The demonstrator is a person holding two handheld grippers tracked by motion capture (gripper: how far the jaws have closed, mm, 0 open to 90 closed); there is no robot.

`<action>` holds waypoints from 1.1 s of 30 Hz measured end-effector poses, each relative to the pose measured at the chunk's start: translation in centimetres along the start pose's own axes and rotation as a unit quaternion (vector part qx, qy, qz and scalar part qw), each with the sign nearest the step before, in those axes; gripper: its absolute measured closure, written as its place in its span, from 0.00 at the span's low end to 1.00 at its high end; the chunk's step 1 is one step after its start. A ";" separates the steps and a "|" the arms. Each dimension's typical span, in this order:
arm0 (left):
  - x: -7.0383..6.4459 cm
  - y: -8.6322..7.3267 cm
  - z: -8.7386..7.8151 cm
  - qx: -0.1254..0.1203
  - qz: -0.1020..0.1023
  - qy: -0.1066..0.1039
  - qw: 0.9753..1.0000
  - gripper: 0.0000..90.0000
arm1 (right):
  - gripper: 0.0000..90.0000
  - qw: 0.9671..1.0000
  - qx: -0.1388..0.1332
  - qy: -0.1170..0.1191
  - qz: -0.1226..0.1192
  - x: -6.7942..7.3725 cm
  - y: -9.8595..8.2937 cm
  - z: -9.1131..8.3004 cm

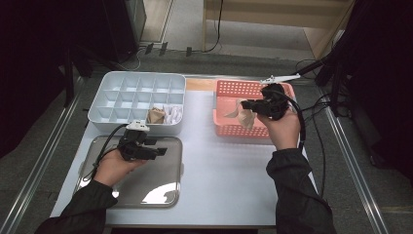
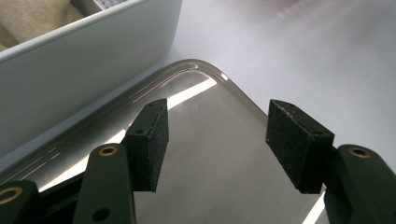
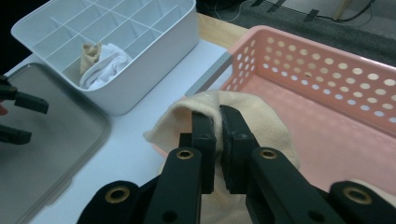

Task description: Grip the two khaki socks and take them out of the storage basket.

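My right gripper (image 3: 217, 123) is shut on a beige cloth (image 3: 261, 116), which hangs over the pink perforated basket (image 3: 327, 70). In the high view that gripper (image 1: 247, 104) holds the beige cloth (image 1: 245, 117) above the left part of the pink basket (image 1: 234, 87). My left gripper (image 2: 217, 135) is open with nothing between its pads, just above the metal tray (image 2: 210, 177). From above, the left gripper (image 1: 160, 151) hovers over the metal tray's (image 1: 156, 185) upper part. The white divided box (image 1: 122, 92) holds a tan cloth (image 1: 156, 115) and a white cloth (image 1: 173, 115) in its front cells.
The white table mat (image 1: 219, 161) lies bare between tray and basket. Metal rails (image 1: 350, 161) run along both table sides. Cables (image 1: 319, 126) trail at the right. A white tool (image 1: 280, 78) lies behind the basket.
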State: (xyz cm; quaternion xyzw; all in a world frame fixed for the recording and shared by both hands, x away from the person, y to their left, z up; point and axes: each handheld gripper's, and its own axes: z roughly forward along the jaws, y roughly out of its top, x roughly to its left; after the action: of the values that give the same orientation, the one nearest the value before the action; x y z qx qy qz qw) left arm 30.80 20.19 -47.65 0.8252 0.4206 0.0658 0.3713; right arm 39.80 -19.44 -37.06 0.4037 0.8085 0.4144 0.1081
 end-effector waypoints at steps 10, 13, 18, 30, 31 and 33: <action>0.0 0.3 0.5 -0.002 0.001 -0.009 1.000 0.45 | 0.96 1.000 -0.003 0.013 -0.008 2.4 -2.3 0.2; 0.0 0.4 0.7 -0.003 0.002 -0.013 1.000 0.46 | 0.96 1.000 -0.003 0.020 -0.014 3.0 -2.7 0.3; 0.0 0.5 1.1 -0.003 0.003 -0.015 1.000 0.46 | 0.96 0.999 -0.006 0.035 -0.020 4.1 -3.5 0.7; 0.1 0.5 2.0 0.002 0.009 -0.016 1.000 0.46 | 0.96 0.997 0.010 0.066 -0.037 6.3 -5.4 2.1; 0.0 0.5 2.0 0.002 0.010 -0.016 1.000 0.46 | 0.96 0.997 0.012 0.068 -0.039 6.4 -5.6 2.3; 0.0 0.5 1.9 0.001 0.011 -0.016 1.000 0.46 | 0.96 0.996 0.016 0.072 -0.039 6.5 -5.8 2.7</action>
State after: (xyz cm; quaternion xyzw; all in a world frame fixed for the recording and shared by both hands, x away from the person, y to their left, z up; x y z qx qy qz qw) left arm 31.91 18.98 -48.70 0.8309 0.4060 0.0560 0.3763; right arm 33.69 -14.95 -42.15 0.3424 0.8359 0.4248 0.0590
